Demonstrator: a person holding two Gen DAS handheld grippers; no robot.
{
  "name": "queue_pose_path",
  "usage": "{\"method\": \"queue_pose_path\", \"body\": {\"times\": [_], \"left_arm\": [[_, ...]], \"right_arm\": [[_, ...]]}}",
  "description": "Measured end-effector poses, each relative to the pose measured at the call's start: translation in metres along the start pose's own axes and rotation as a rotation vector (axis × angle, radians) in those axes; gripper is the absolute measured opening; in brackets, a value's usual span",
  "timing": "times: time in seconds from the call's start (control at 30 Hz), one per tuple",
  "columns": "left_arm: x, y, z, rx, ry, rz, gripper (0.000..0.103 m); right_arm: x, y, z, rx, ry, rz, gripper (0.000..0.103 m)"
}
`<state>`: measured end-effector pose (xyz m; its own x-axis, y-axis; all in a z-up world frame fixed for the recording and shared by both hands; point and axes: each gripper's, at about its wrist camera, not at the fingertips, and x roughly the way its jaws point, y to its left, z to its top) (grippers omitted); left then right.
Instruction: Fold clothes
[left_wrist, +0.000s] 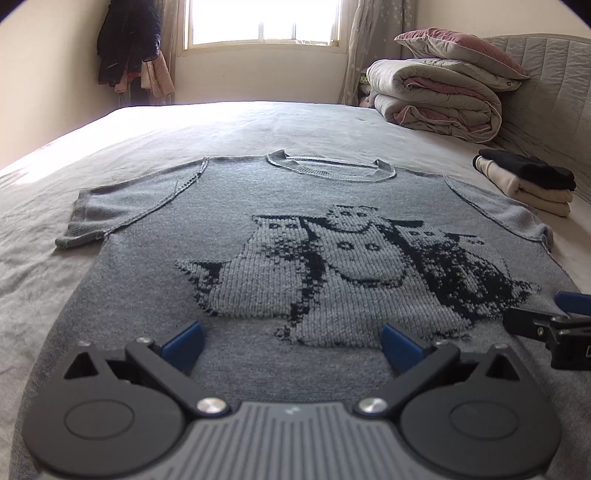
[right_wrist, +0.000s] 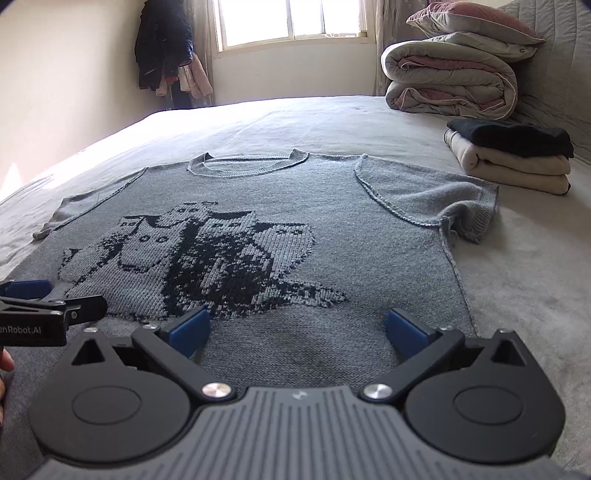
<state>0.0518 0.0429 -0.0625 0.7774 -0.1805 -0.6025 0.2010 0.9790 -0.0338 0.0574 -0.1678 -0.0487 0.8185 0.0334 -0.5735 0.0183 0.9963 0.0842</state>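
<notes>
Left wrist view: left claw (left_wrist: 291, 341) spread, empty, over sweater (left_wrist: 229, 206) hem. Right claw (right_wrist: 295, 328) likewise spread, empty. Advice: pinch hem corners evenly, both layers, lift together toward collar (left_wrist: 330, 168).

"enRobot.AI" (cut off) on left tongs (right_wrist: 26, 291).

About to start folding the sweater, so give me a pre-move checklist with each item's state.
1. Sweater lies flat, front up, on the bed: ok.
2. Left claw open, nothing between its fingers: ok.
3. Right claw open, nothing between its fingers: ok.
4. Both sleeves spread out: not ok; the sleeve on the right is bunched at its cuff.
5. Folded stack lies clear of the sweater: ok.
6. Hem edge within reach of the claws: cannot tell, it is hidden under them.
</notes>
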Motion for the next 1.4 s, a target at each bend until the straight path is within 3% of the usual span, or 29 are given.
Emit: {"method": "queue_pose_path", "body": {"times": [0.23,1.4], "left_arm": [[-0.006,-0.002,-0.003,0.032,0.01,0.002,0.103],[-0.042,0.005,-0.032,0.02,-0.009,0.011,0.103]], "right_arm": [[-0.002,0.006,-0.004,-0.06,0.022,-0.01,0.103],[-0.031,-0.003,-0.025,-0.079,0.027,0.03,0.103]]}}
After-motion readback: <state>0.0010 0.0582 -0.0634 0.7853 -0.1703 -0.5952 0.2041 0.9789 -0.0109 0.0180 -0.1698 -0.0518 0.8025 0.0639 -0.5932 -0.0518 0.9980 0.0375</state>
